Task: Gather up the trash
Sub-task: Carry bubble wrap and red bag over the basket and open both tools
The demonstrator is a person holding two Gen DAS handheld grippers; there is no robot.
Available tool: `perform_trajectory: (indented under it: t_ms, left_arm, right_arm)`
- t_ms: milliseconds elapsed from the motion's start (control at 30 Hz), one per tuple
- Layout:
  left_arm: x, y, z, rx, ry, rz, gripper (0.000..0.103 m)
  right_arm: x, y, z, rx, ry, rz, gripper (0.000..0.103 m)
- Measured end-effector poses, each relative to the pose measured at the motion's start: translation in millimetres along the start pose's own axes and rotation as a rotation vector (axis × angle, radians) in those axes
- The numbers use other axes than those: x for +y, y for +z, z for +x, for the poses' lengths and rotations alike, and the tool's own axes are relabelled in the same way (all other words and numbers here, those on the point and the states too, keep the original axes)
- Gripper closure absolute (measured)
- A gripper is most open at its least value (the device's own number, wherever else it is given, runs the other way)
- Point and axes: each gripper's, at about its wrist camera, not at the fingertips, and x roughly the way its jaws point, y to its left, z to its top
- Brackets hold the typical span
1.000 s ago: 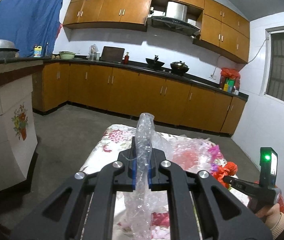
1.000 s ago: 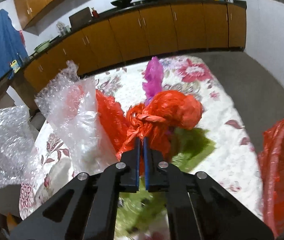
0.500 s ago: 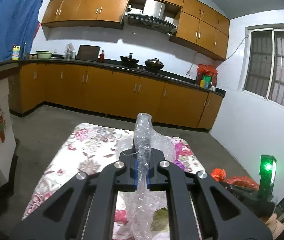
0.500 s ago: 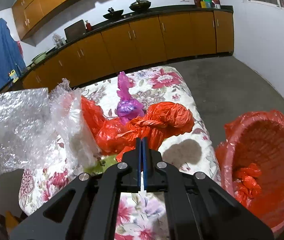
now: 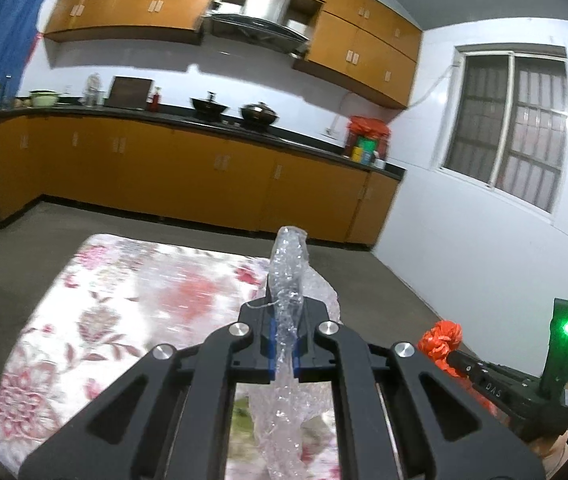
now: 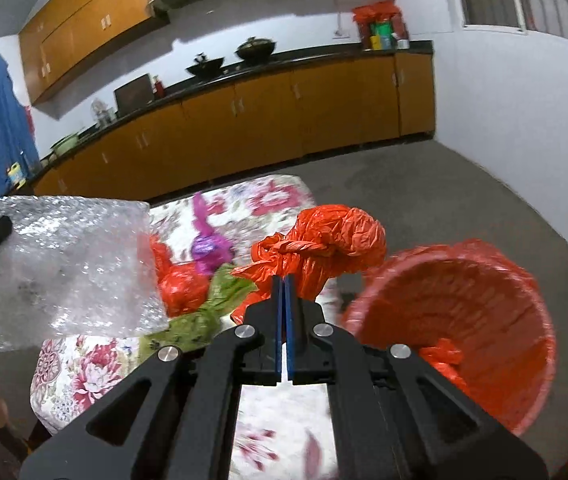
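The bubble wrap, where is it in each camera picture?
Left wrist view: the bubble wrap stands bottom center, pinched in the left gripper.
Right wrist view: the same bubble wrap fills the left side, beside the knotted orange bag held by the right gripper.
Shared landmark: the black pot on the counter.

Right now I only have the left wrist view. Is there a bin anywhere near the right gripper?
Observer: Yes, a bin with a red liner stands on the floor just beyond the table's edge.
Operator: What is the right gripper carrying?
Observer: The right gripper is shut on a knotted red bag.
Operator: Anything left on the table?
Observer: A purple bag, another red bag and a green one.
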Motion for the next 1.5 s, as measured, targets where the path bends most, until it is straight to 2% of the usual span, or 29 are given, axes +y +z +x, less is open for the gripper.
perform_trajectory:
  t_ms: [400,667,900,967,1000,1033,1100,1133,1267,1367,1400,1500]
  left_arm:
    - [-97,-27,43,0.093,-0.187,0.043,0.096]
    - [-145,-42,67,0.136,-0.262,0.071,0.096]
    - [-171,-56,88,0.176,-0.308,0.08,0.096]
    - [-177,-64,96,0.2,-0.313,0.076,0.092]
    - [-178,-70,102,0.225,-0.314,0.075,0.083]
    - [-178,-74,105,0.234,-0.309,0.075,0.071]
    - [-177,-83,111,0.252,-0.294,0.078,0.063]
    - [-174,-86,112,0.259,-0.286,0.08,0.063]
    - [-154,-93,110,0.272,-0.238,0.076,0.06]
    - [-134,-92,98,0.239,-0.166,0.09,0.05]
    - [-127,-92,92,0.224,-0.134,0.105,0.046]
    - [-104,-96,76,0.194,-0.041,0.152,0.038]
  right_arm:
    - [-74,-2,-34,-0.046,-0.116,0.075,0.101]
    - [-107,-5,-46,-0.067,-0.153,0.124,0.101]
    - [-121,-4,-43,-0.077,-0.163,0.152,0.101]
    - [-128,-5,-39,-0.07,-0.162,0.165,0.1]
    - [-131,-6,-37,-0.063,-0.165,0.171,0.097]
    - [-133,-8,-36,-0.056,-0.166,0.173,0.095]
    - [-138,-14,-36,-0.051,-0.179,0.183,0.074]
    - [-140,-15,-37,-0.052,-0.184,0.185,0.071]
    - [-143,-24,-44,-0.05,-0.218,0.173,0.068]
    - [-142,-27,-47,-0.05,-0.224,0.177,0.067]
    - [-141,-27,-48,-0.051,-0.225,0.176,0.062]
    - [-132,-28,-47,-0.06,-0.23,0.148,0.057]
